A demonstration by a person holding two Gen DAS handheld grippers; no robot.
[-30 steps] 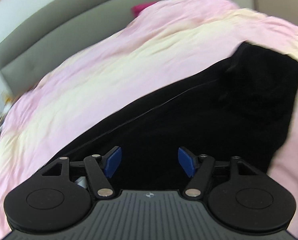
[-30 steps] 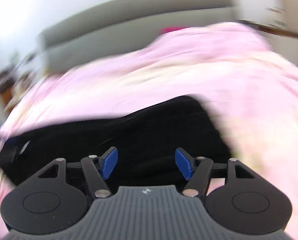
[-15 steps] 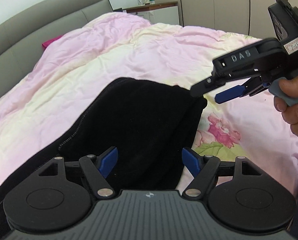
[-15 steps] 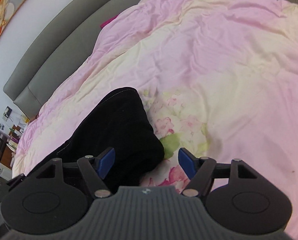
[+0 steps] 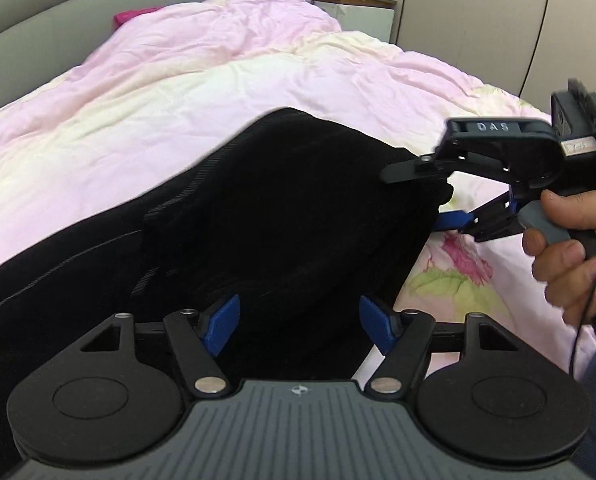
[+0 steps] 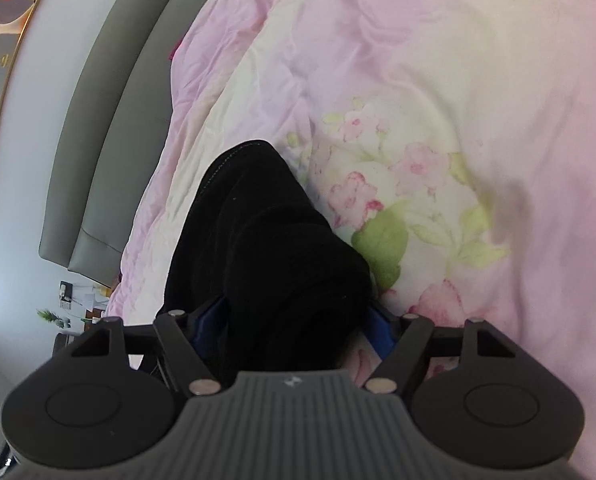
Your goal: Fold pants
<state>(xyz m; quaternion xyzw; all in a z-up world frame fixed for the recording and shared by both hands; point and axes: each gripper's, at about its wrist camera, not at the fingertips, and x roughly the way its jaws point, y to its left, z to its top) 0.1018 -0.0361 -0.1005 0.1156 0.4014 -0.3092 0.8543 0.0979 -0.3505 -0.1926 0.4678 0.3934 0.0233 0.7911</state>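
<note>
The black knit pants (image 5: 281, 216) lie on the pink-and-cream floral quilt (image 5: 201, 80) of the bed, their long axis running from about 8 o'clock toward 2 o'clock in the left wrist view, with the end nearest the grippers already doubled into a thick bundle.

The left gripper (image 5: 300, 328) hangs over the near edge of that bundle at 6 o'clock. Its jaws have just been closing a little but are spread wide, the blue pads clear of the cloth on both sides, gripping nothing.

The right gripper (image 6: 293, 328) comes in from 3 o'clock, held by a person's hand (image 5: 570, 248). Its jaws have just been opening; they straddle the bundle's far corner, one finger above the fabric and one below. Whether the pads press on the cloth I cannot tell.

The right gripper is therefore the nearer to a hold, on the corner toward 2 o'clock. Open quilt lies all around from 10 to 2 o'clock, giving room to carry the fold along the pants' length; the grey upholstered headboard (image 5: 57, 28) is well apart.
</note>
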